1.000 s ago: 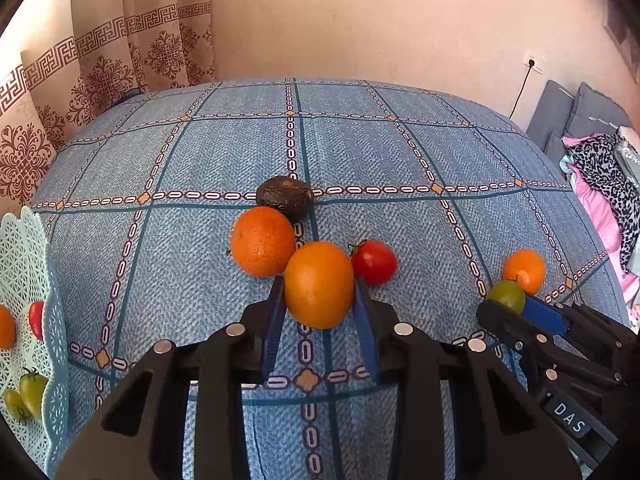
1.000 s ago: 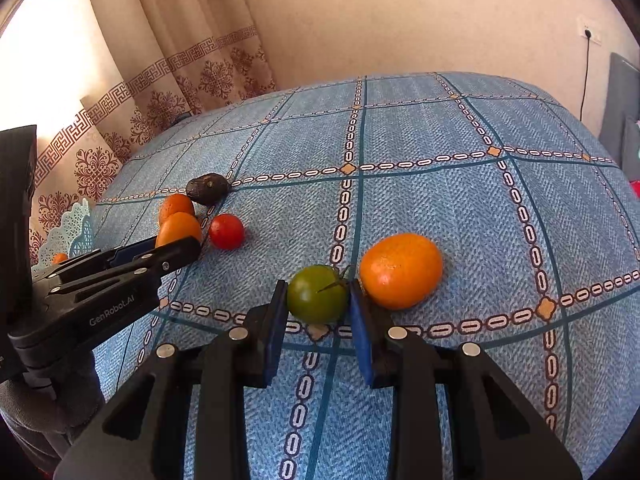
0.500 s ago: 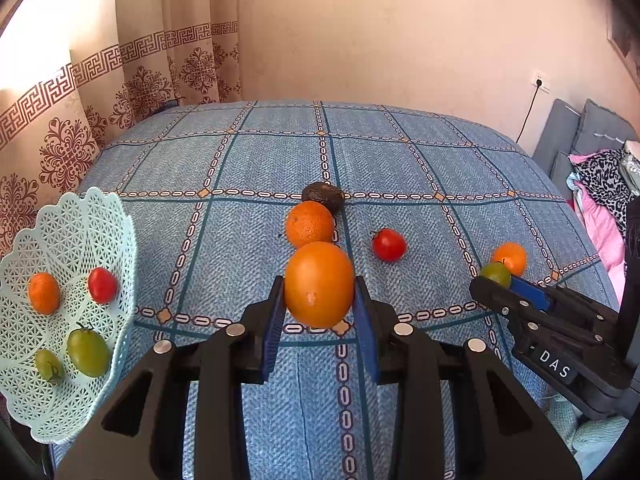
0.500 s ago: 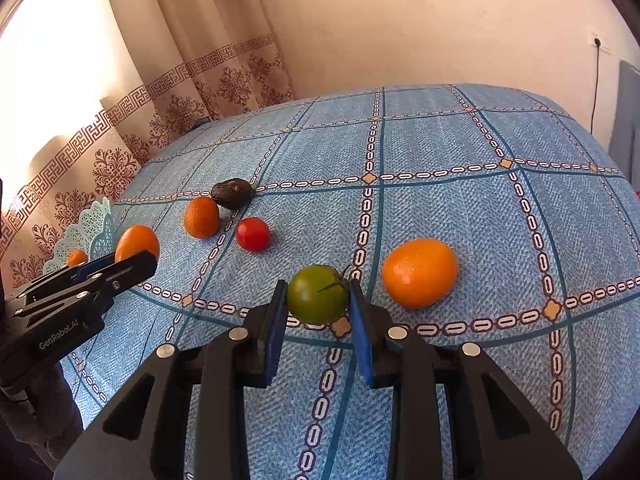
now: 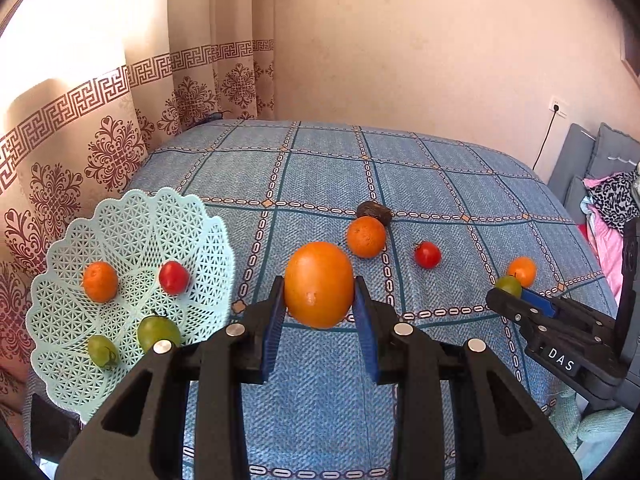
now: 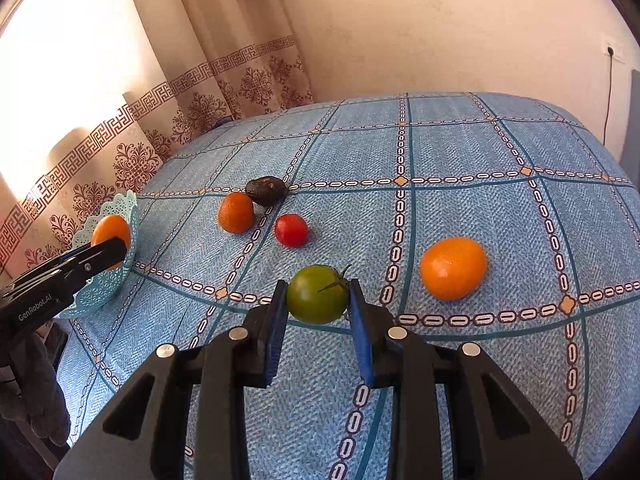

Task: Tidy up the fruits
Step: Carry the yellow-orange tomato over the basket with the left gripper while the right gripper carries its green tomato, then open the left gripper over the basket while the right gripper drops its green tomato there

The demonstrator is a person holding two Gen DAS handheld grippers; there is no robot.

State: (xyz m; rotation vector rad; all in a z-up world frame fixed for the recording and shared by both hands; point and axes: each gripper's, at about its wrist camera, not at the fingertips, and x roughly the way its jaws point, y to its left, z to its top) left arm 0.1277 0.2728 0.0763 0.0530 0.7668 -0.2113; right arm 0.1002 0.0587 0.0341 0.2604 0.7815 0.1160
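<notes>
Left gripper (image 5: 319,304) clamped on large orange (image 5: 319,284), lifted above the bed (image 5: 328,184); mint basket (image 5: 132,216) lying down-left, nearer this hand. Right gripper (image 6: 318,312) clenched round green tomato (image 6: 318,294), well apart from basket.

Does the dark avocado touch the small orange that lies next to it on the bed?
Cannot tell. In both wrist views the avocado and the small orange overlap with no visible gap, but the avocado lies behind, so contact is unclear.
</notes>
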